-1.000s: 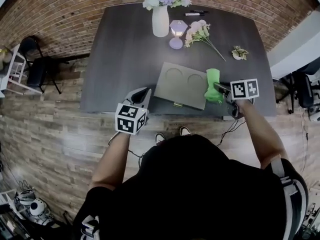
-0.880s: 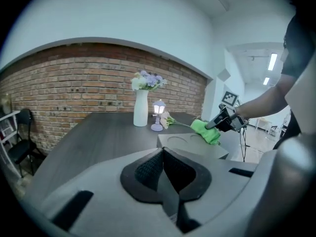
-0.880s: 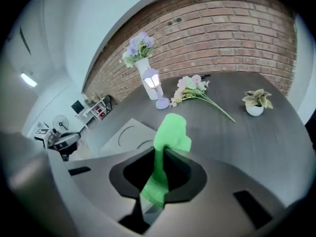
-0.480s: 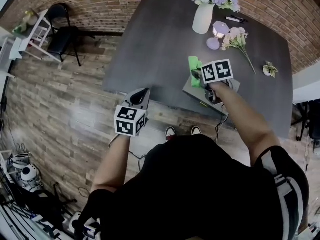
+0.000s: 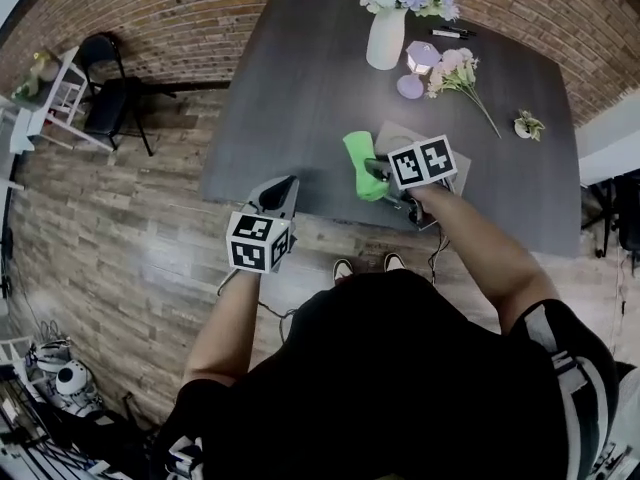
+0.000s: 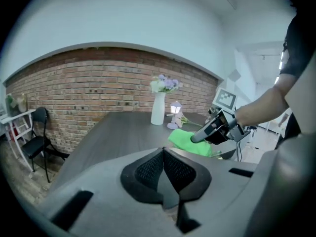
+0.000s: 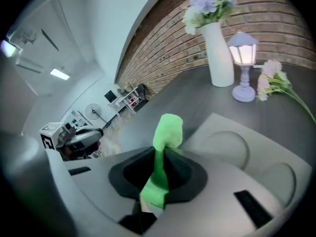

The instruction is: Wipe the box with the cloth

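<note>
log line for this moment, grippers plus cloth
left gripper: shut, empty | right gripper: shut on green cloth | box: cloth at its left edge, contact unclear

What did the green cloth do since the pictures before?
The right gripper slid the green cloth across the box, from its right end to its left end, holding it all along. The left gripper stayed shut and empty by the near edge of the table. The vase, lamp and flowers did not move.
</note>
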The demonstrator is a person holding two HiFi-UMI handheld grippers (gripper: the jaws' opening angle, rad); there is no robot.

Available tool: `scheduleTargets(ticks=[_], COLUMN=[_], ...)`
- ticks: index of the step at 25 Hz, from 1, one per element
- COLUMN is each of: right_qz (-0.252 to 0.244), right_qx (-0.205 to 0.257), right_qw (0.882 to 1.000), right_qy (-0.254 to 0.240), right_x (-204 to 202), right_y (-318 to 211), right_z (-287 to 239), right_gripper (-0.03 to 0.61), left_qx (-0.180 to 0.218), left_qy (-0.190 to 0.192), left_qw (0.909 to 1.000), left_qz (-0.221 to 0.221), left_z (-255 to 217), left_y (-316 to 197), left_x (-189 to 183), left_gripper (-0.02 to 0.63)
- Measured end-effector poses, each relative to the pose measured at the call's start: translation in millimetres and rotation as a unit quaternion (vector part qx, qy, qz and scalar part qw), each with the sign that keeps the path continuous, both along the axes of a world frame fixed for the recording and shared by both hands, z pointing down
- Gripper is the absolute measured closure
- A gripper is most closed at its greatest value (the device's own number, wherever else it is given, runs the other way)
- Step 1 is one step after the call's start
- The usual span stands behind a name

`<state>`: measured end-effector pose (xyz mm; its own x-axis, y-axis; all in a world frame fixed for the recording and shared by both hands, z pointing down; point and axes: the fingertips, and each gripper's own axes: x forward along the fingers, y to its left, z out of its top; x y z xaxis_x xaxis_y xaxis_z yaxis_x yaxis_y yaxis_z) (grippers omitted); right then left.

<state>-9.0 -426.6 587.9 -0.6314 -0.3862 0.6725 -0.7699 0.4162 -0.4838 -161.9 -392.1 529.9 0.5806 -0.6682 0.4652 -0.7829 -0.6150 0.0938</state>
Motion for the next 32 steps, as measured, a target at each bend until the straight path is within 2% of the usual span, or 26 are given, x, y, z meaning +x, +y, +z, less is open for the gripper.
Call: scheduleTargets(ticks=[3,6,11,13,15,17,20,25,32], right_qz=[0.083,0.167,0.304,0.339,0.353,0.347,0.316,0.218,0.102], right_qx=[-0.010,-0.022,-0.036,-0.039,-0.035,-0.025,-0.013,-0.006,0.012], right_qw=[0.996,0.985,0.949,0.936,0.929,0.931,0.944,0.973,0.994], right_qy=[0.013,0.030,0.073,0.092,0.104,0.109,0.092,0.076,0.033], right_x=[71.3,151.5,275.7,304.9,316.4,310.2,270.9,161.5,14.9], right_y=[11.5,35.6,106.3,133.3,150.2,154.0,137.9,97.1,35.8], right_z=[10.9,19.7,21.6,17.4,10.9,4.5,0.5,11.7,12.3], right_gripper=[0.525,0.525,0.525,0.525,0.525,0.525,0.525,0.525,0.525], left_qx=[0.001,0.000,0.008,0.009,0.008,0.005,0.002,-0.001,-0.010], left_qy=[0.001,0.001,0.011,0.013,0.015,0.016,0.016,0.011,-0.006], left_qw=[0.9986,0.9938,0.9779,0.9731,0.9708,0.9697,0.9718,0.9836,0.9964], left_qz=[0.053,0.111,0.209,0.230,0.240,0.244,0.235,0.180,0.083], left_z=[0.3,2.8,-1.7,-2.5,-2.3,-0.9,0.0,2.0,9.9], left_y=[-10.6,-14.5,-3.1,1.3,4.6,8.6,12.7,15.0,28.0], left_x=[35.6,79.1,151.5,166.8,175.5,178.4,170.3,123.0,34.4], left_gripper=[0.607,0.607,0.607,0.607,0.607,0.607,0.607,0.607,0.607])
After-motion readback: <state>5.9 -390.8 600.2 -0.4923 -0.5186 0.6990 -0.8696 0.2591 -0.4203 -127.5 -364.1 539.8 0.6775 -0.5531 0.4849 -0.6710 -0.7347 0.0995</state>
